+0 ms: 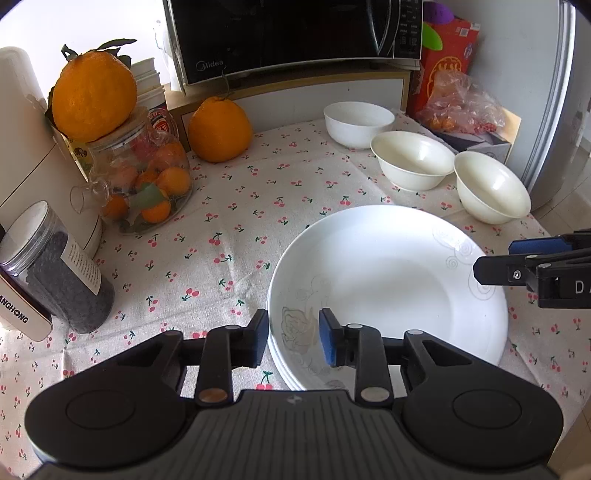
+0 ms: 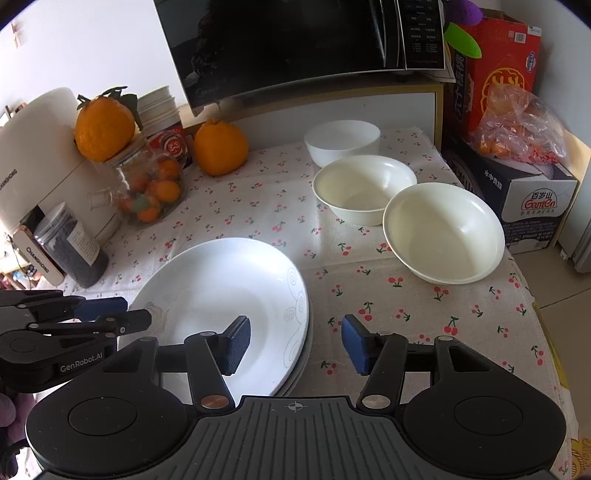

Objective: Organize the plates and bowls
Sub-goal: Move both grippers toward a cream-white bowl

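- My left hand-held gripper sits low in the centre of the left wrist view, jaws parted narrowly, straddling the near-left rim of the stack of plates; neither pad clearly presses the rim, so I read it as gripping nothing.
- In the right wrist view my right hand-held gripper fills the bottom centre with its jaws wide apart: the left pad hangs over the top plate, the right pad over the bare cloth beside the stack's right edge.
- The stack of plates lies on the cherry-print worktop, lower centre-right in the left view and lower left-centre in the right view.
- Three bowls stand in a diagonal row toward the upper right: the white bowl farthest, the middle bowl just beside it, and the nearest bowl.
- A microwave spans the top of the frame; a large orange rests below it.
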A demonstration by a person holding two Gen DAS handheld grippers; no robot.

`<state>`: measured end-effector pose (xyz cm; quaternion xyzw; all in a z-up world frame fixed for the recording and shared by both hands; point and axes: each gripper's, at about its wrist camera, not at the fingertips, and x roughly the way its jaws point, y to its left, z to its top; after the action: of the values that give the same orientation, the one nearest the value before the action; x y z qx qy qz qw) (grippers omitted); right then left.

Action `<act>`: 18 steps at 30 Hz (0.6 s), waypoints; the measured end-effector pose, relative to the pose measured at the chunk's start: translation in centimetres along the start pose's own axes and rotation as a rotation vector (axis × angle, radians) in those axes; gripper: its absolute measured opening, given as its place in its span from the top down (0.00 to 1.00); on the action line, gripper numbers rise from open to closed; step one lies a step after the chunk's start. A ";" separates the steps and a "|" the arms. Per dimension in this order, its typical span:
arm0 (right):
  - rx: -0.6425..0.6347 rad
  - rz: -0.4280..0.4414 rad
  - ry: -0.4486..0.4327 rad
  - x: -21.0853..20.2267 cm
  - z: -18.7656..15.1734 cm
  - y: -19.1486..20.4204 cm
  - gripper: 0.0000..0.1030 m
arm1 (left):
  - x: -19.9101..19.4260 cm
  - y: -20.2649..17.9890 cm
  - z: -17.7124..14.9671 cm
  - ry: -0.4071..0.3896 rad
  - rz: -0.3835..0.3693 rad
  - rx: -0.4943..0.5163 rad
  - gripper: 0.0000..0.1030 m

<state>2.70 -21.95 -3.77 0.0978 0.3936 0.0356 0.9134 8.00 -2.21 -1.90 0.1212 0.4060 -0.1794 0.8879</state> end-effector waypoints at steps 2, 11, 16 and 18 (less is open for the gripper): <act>0.023 0.010 -0.009 -0.1 0.1 -0.8 0.34 | 0.0 0.0 0.3 -0.004 -0.010 -0.021 0.59; 0.116 -0.002 -0.044 -0.3 1.3 -4.5 0.17 | -0.2 -2.0 2.3 -0.043 -0.021 -0.029 0.23; 0.110 -0.016 -0.044 -0.6 2.0 -5.9 0.15 | 0.6 -3.5 3.9 -0.066 -0.015 -0.016 0.08; 0.099 -0.016 -0.047 -0.7 2.7 -6.4 0.13 | 1.3 -3.8 4.9 -0.050 -0.010 -0.001 0.08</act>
<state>4.10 -28.73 -2.73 0.1406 0.3739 0.0065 0.9167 10.55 -7.67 -0.04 0.1142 0.3844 -0.1864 0.8969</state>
